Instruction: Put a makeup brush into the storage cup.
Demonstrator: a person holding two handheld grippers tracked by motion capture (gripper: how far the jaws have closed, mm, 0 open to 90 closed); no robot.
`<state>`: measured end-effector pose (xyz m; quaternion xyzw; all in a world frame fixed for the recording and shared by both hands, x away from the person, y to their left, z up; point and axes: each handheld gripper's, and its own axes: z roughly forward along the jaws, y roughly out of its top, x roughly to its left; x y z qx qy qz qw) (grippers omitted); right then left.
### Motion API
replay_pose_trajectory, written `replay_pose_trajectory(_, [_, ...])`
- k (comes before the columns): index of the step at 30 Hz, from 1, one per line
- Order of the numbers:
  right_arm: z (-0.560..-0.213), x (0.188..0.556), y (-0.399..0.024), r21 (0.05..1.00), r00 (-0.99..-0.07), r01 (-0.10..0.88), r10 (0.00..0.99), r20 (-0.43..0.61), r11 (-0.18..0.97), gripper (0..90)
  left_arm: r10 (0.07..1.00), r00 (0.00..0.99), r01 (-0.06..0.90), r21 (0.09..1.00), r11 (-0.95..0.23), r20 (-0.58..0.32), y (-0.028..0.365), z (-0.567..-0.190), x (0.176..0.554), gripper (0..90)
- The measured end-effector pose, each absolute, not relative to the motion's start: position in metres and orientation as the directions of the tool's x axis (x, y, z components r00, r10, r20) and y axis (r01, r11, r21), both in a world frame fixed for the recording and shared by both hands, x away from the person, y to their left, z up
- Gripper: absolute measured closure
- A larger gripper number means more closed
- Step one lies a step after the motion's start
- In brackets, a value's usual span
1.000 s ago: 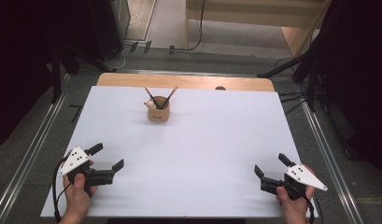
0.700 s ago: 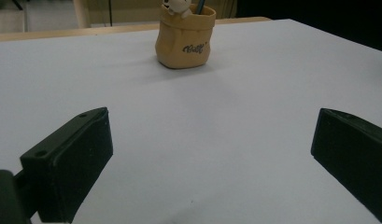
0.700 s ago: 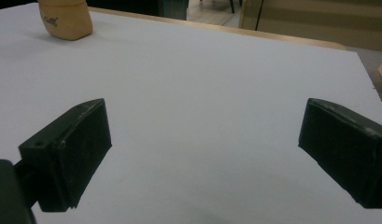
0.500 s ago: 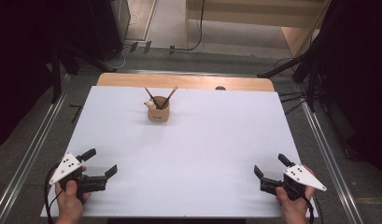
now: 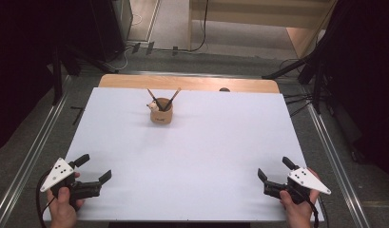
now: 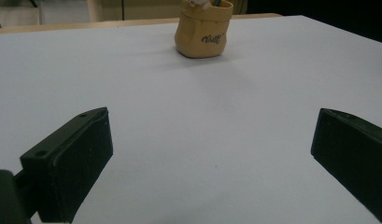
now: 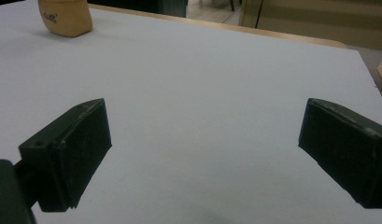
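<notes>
Two hand-held black two-jaw grippers wait at the near edge of a white-topped table point(image 5: 192, 161), both with jaws spread wide and holding nothing. The left gripper point(image 5: 92, 168) and the right gripper point(image 5: 273, 171) sit well apart from the small tan pouch-shaped pen holder point(image 5: 161, 113), which stands upright toward the table's far side, a little left of centre, with two dark slender pens point(image 5: 172, 99) leaning out of it in a V and a small pale figure at its rim. From the holder, the left gripper lies nearer, toward the person and to the left; the right gripper lies farther off, toward the person and to the right. In the left gripper view the holder point(image 6: 203, 31) stands almost straight ahead between the jaws; in the right gripper view it point(image 7: 66, 17) sits off at the upper left. A reach, by this reading, would fall to the left hand, going forward. Beyond the holder, the bare wooden strip point(image 5: 192, 83) of the tabletop shows, then grey floor, cables and dark stands.
</notes>
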<state>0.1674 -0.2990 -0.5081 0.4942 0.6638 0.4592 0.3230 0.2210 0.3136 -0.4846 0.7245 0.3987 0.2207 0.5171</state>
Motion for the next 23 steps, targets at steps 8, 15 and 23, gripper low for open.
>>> replay_pose_trajectory(8, [-0.508,0.167,-0.299,0.928,-0.294,0.363,0.955,0.025,0.088,2.9,0.816,0.572,0.334,0.933,-0.132,-0.090,0.324,-0.479,0.218,0.0])
replay_pose_trajectory(15, [-0.508,0.168,-0.297,0.926,-0.298,0.365,0.954,0.021,0.093,2.8,0.816,0.570,0.338,0.933,-0.120,-0.101,0.325,-0.478,0.219,0.0])
replay_pose_trajectory(23, [-0.508,0.168,-0.296,0.925,-0.298,0.367,0.954,0.020,0.095,2.8,0.814,0.572,0.351,0.928,-0.129,-0.103,0.324,-0.480,0.221,0.0])
